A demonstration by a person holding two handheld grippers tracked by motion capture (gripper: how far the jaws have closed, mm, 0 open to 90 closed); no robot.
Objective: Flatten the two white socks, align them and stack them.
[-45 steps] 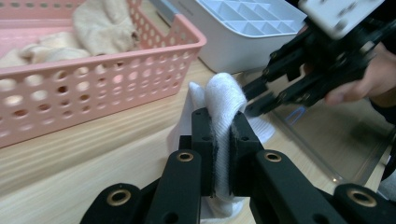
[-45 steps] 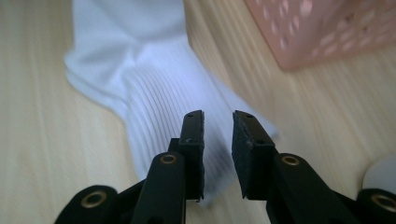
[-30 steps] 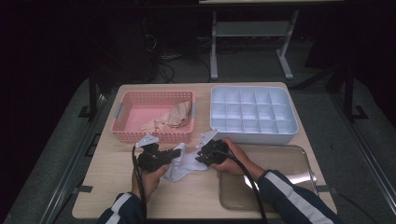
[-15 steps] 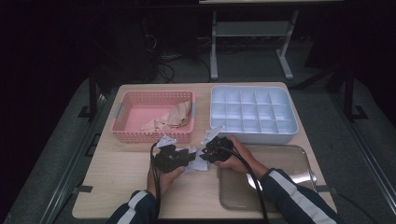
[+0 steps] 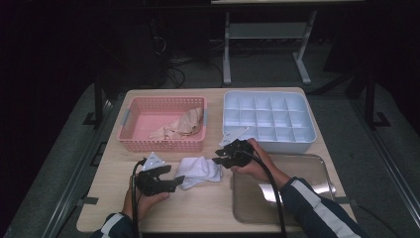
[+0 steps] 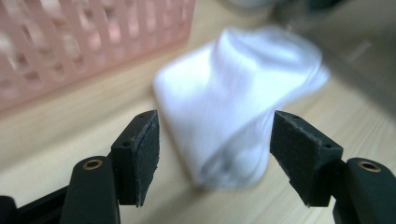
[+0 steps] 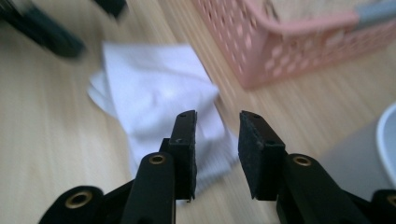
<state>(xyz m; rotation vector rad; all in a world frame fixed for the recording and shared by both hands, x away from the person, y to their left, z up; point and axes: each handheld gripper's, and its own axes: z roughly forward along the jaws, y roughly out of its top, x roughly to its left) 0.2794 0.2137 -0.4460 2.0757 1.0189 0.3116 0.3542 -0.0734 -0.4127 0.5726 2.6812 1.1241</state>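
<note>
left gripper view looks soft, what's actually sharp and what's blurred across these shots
In the left gripper view the black pads are crisp, while the white cloth and pink basket behind them are blurred. In the right gripper view the pads are sharp too, the cloth and basket soft and smeared. The high view is evenly focused, with a lit table, dark surroundings and glare on the metal tray.

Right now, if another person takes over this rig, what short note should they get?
Left gripper: jaws have just been opening, now open, nothing pressed between them; the white cloth lies just ahead.
Right gripper: jaws have just been opening, slightly apart, above the cloth's edge, holding nothing.
Cloth: folded on the table, in front of the pink basket.
Left: probably moving it to the white divided tray.
</note>
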